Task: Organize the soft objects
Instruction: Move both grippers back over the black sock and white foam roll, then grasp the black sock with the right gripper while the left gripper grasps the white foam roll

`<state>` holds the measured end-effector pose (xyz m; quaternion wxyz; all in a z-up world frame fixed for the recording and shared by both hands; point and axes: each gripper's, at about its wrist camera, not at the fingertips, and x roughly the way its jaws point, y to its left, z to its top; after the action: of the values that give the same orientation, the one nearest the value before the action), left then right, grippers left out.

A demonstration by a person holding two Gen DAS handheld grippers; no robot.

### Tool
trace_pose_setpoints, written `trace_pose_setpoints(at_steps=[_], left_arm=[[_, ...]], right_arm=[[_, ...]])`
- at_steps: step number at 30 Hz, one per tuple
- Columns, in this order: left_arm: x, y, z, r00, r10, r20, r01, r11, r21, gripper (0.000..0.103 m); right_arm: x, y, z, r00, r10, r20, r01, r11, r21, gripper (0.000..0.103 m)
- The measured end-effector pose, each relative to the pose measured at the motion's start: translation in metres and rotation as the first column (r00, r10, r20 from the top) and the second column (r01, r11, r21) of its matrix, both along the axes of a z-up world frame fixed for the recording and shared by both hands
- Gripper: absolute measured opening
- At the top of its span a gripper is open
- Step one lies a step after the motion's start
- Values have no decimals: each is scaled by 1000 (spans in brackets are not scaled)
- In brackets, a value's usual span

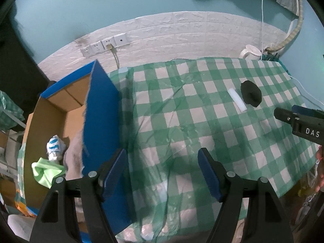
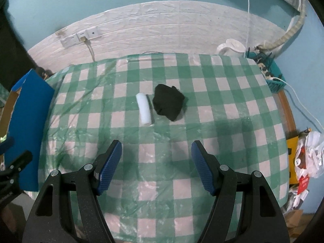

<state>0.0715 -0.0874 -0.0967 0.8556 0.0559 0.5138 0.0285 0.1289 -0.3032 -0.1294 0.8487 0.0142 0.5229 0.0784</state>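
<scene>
My right tool (image 2: 156,162) hangs released and empty over the checked table (image 2: 232,105), short of the black cloth bundle (image 2: 169,102) and the white foam roll (image 2: 144,109) just beside it; my left tool (image 1: 162,172) is released too, near the blue cardboard box (image 1: 101,105). Closing on the bundle, I could snag the loose plastic cover or knock the roll away. What lies deep in the box is hidden beyond a green cloth (image 1: 47,172) and a striped one (image 1: 54,147)
</scene>
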Motion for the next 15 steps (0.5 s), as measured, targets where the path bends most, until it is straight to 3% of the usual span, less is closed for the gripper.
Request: trace_pose_setpoints(at_steps=[15], left_arm=[[67, -41, -34, 998, 5, -67, -8, 999, -44, 75]], right_arm=[[67, -6, -35, 998, 67, -8, -67, 998, -6, 71]])
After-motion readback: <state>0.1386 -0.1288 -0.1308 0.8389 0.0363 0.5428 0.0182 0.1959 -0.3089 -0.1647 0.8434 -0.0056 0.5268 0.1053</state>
